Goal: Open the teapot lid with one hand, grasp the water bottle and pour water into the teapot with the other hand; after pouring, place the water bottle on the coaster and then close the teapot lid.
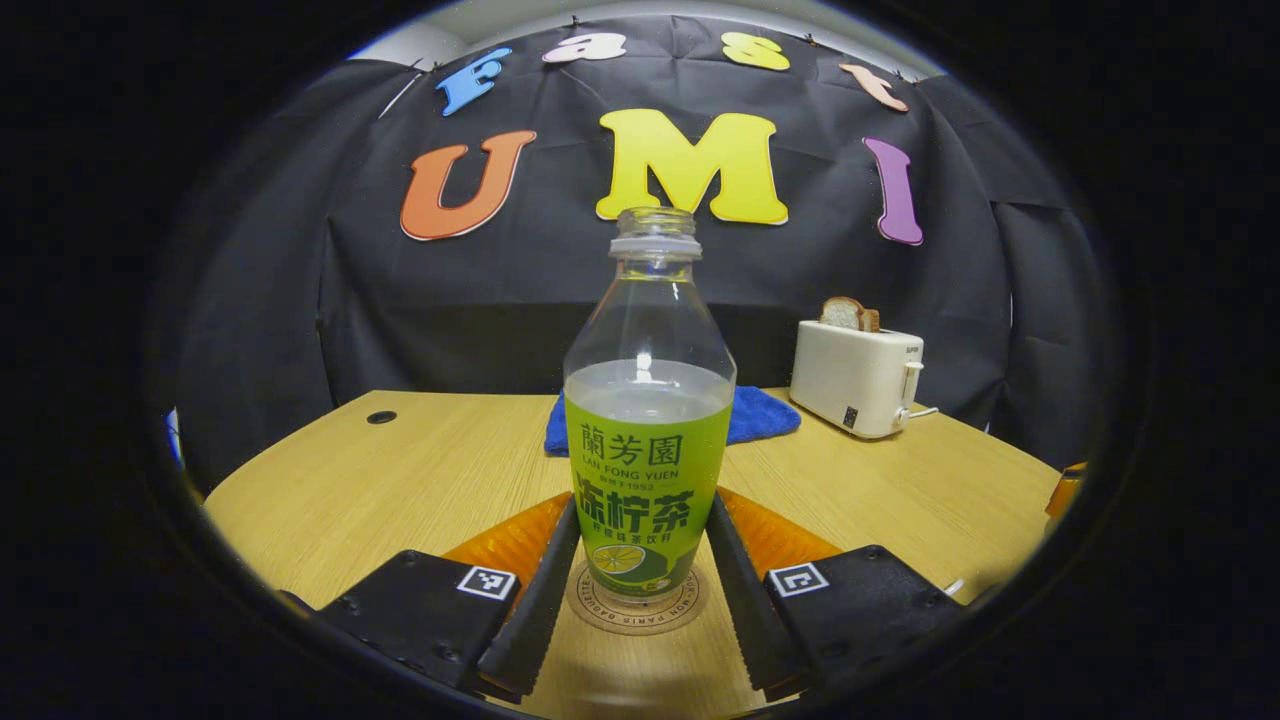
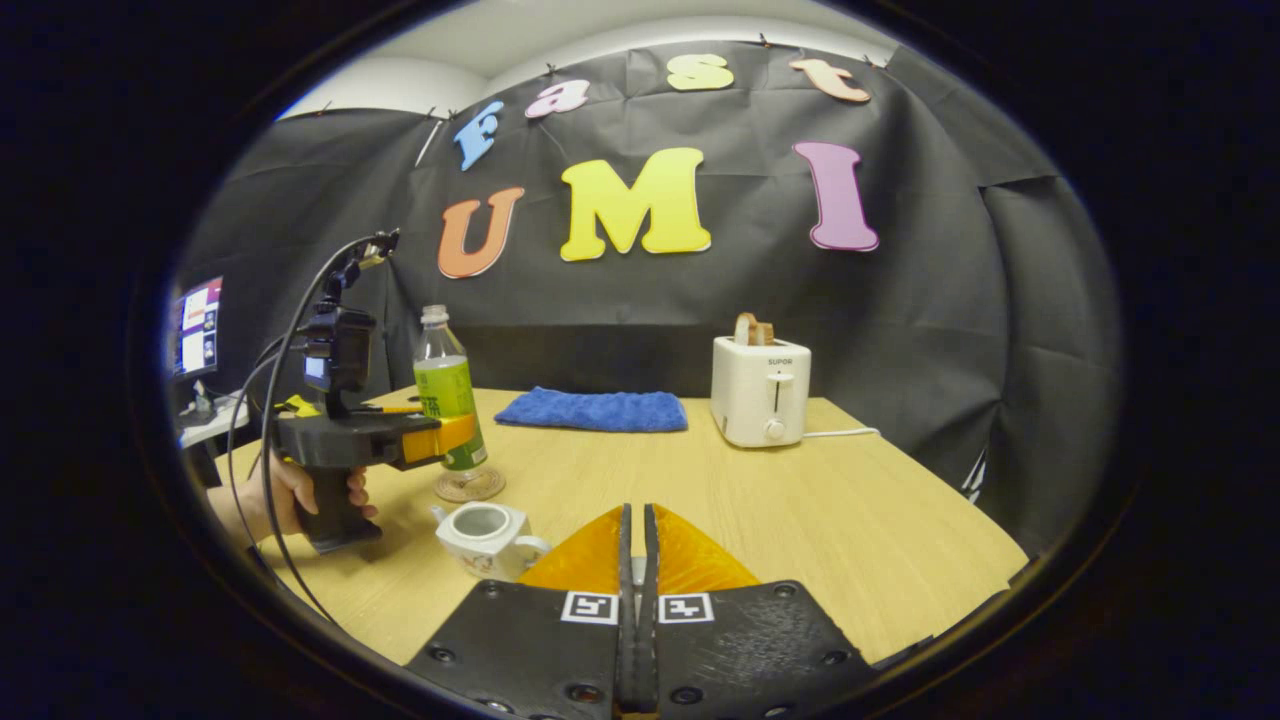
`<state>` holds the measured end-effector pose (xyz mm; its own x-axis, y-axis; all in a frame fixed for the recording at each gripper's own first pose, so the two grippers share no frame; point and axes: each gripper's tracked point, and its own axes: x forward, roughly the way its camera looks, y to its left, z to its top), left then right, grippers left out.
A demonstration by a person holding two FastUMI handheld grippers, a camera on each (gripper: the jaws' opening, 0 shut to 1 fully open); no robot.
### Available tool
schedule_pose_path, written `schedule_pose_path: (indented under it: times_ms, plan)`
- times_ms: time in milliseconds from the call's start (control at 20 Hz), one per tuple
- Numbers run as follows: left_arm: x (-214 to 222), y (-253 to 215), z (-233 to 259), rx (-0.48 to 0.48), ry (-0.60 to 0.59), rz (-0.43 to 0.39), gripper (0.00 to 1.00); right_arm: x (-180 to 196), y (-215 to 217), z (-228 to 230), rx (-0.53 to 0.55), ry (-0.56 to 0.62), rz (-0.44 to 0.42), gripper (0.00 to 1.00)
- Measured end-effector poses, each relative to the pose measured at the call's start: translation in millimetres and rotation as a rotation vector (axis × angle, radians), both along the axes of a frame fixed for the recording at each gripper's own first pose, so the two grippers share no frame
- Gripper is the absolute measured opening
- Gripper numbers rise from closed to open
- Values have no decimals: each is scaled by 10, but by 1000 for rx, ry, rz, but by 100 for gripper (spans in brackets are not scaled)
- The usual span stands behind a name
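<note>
Table: toaster far right, cloth far centre. Left gripper, held level by a hand at left, fingers straddling the upright bottle on the coaster; contact unclear. Right gripper near, level, fingers clenched, lid not discernible. Teapot open, just left of it
</note>
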<state>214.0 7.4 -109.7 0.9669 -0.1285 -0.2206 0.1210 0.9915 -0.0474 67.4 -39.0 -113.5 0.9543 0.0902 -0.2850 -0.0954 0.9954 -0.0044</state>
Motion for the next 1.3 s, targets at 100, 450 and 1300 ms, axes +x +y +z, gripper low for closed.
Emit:
schedule_pose_path:
  times_ms: [100, 450, 1300]
  plan:
    - [4, -37, -18, -5, 6, -2, 77, 0, -2, 8, -2, -5, -1, 0]
    - [-11, -16, -139, 4, 40, 6, 79, -13, -15, 9, 2, -9, 0, 0]
    - [-1066, 736, 119, 26, -3, 149, 99, 306, 844, 241, 25, -82, 179, 0]
